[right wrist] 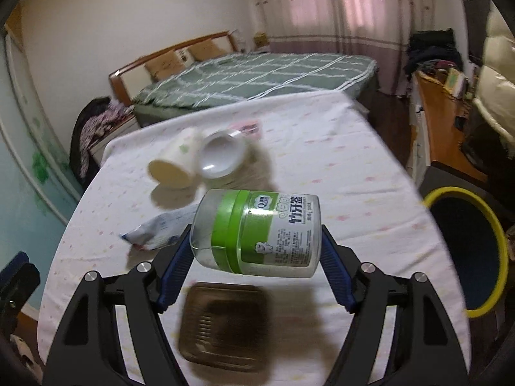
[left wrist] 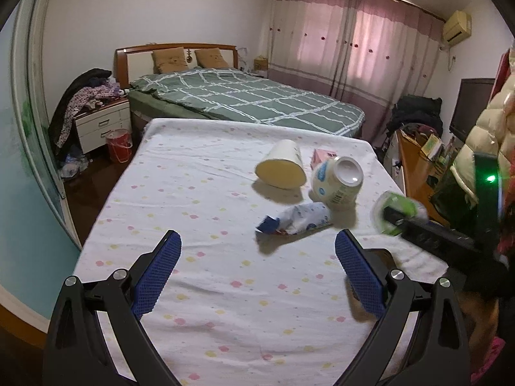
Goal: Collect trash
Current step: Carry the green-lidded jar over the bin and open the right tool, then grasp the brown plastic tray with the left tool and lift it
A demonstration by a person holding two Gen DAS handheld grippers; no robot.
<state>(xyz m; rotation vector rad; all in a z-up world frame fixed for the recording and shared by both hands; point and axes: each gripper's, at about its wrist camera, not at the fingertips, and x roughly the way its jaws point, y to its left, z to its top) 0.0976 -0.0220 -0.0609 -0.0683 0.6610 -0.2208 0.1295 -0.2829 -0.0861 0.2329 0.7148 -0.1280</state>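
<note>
My right gripper [right wrist: 256, 241] is shut on a clear plastic jar with a green label [right wrist: 257, 234], held on its side above the table; it shows blurred in the left wrist view [left wrist: 394, 212]. My left gripper [left wrist: 257, 257] is open and empty, low over the table [left wrist: 193, 289]. Ahead of it lie a crumpled white and blue wrapper [left wrist: 296, 218], a tipped paper cup [left wrist: 281, 169], a tipped white and blue tub [left wrist: 338, 181] and a small pink box [left wrist: 323, 156]. A yellow-rimmed dark bin [right wrist: 466, 254] stands on the floor right of the table.
A dark square tray [right wrist: 225, 325] lies on the table under the jar. A green-quilted bed [left wrist: 251, 99] stands behind the table, a nightstand [left wrist: 103, 125] and red bucket [left wrist: 119, 144] at left, a wooden cabinet [left wrist: 415, 164] at right.
</note>
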